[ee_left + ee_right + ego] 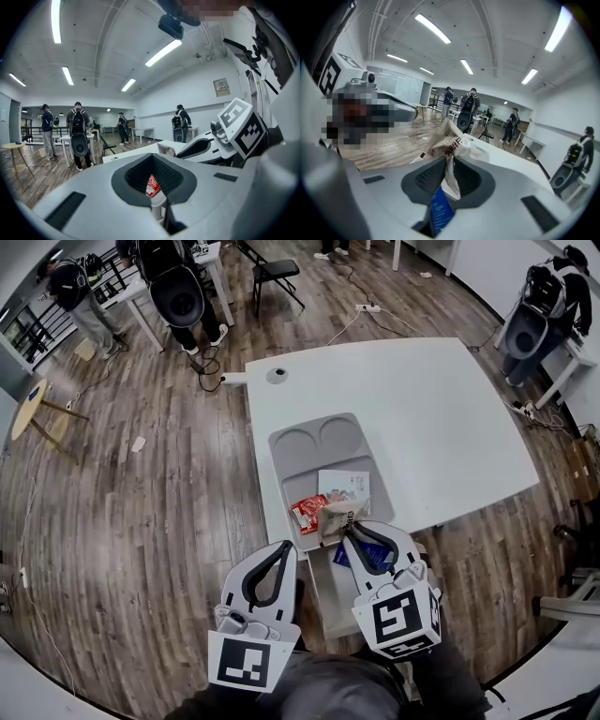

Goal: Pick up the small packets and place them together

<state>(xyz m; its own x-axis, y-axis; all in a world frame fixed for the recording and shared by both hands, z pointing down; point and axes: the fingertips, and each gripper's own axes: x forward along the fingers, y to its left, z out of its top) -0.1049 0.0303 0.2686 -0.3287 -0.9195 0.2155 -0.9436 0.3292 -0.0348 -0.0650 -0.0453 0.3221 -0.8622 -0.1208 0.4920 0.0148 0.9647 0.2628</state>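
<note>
White table (441, 418) bears our grey tray (281, 451). Our left gripper (287, 547) hangs off the table's near edge, jaws closed together on nothing, while our right gripper (349, 532) beside it is clamped on a crumpled beige packet (339, 512) over the tray's near end. We see a white packet (344, 486) and a red packet (307, 512) lying in the tray, and a blue packet (370, 557) under the right gripper

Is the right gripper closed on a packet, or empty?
The right gripper is shut on the beige packet; pads pinch its crumpled edge.
</note>
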